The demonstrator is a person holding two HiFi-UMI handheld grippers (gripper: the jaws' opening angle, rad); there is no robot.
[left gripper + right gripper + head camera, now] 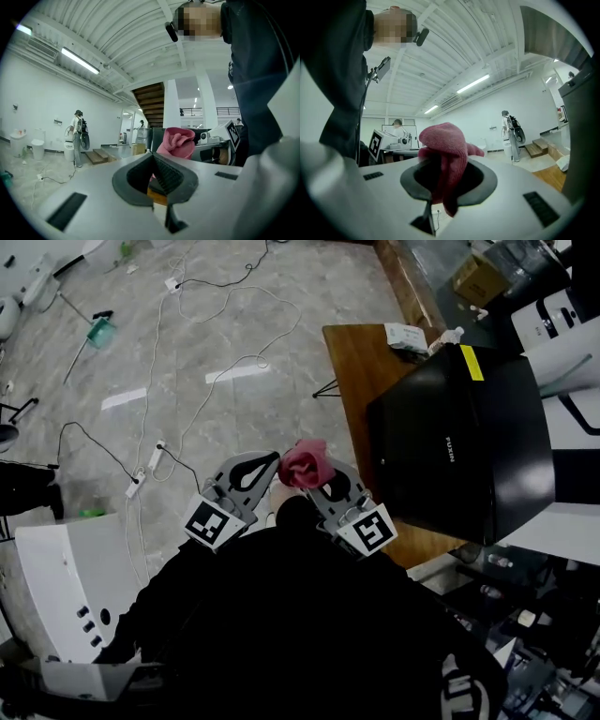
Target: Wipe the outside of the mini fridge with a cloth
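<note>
Pink cloth: clamping it, bunched, between the right gripper jaws at centre frame. Holding the left gripper just beside it, jaws pressing together, empty. Looking down on the black mini fridge, sitting apart on the wooden table at right.

Tongs x2: L tongs, R tongs; cloth x1, mini fridge x1, table x1.

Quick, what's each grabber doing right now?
Left gripper: jaws closed, holding nothing.
Right gripper: jaws closed on the red cloth.
</note>
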